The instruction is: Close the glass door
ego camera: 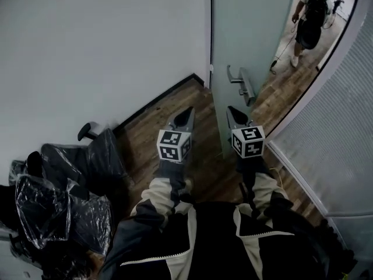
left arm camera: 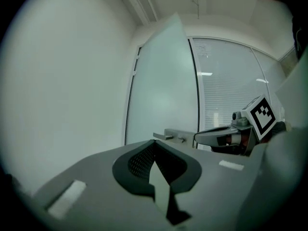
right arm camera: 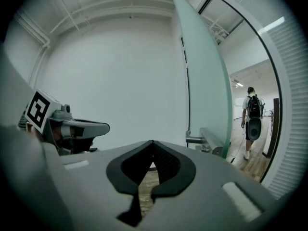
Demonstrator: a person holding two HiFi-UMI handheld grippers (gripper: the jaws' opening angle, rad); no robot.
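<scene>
The wearer's dark jacket (ego camera: 215, 244) fills the near edge. Beyond it, the left hand-held gripper (ego camera: 187, 113) and the right hand-held gripper (ego camera: 233, 111) point toward the glass door (ego camera: 250, 28) — both with jaws pressed together, holding nothing. The door stands ajar, with its handle (ego camera: 243, 84) just beyond the right gripper. Plastic-wrapped chairs (ego camera: 64, 197) sit at the near left — a person (ego camera: 309, 16) is in the corridor at the far right.

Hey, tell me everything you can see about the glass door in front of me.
The glass door is a tall frosted panel, pale green-grey, standing ajar, the corridor visible past it. A silver lever handle on a long plate sits near its free edge. It hangs beside the white wall. The left gripper and right gripper, both shut, point toward it and seem not to touch it.
</scene>
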